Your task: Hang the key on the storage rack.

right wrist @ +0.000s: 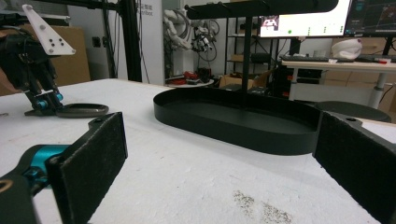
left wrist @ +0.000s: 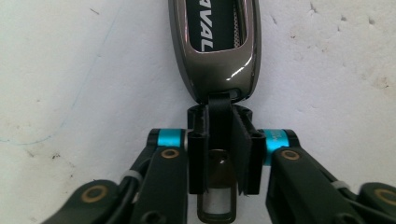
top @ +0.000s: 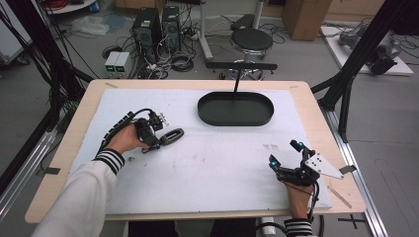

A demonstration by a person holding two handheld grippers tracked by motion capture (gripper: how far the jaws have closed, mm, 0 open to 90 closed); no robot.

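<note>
A dark grey car key fob (left wrist: pixel 215 46) with white letters lies flat on the white mat (top: pixel 212 163), left of centre. My left gripper (left wrist: pixel 219 116) is shut on the short black strap at the fob's near end; a metal ring shows between the jaws below it. From above, the fob (top: pixel 172 135) points right from the left gripper (top: pixel 159 140), which a hand holds low over the mat. My right gripper (top: pixel 284 152) rests near the mat's front right, open. Its two black pads (right wrist: pixel 93 163) stand wide apart with nothing between them.
A black oval tray (top: pixel 235 122) sits at the back centre of the mat, with a thin T-shaped stand (top: pixel 237 79) rising from it. The tray's wall (right wrist: pixel 243 135) lies ahead of the right gripper. Beyond the table are a stool and computers.
</note>
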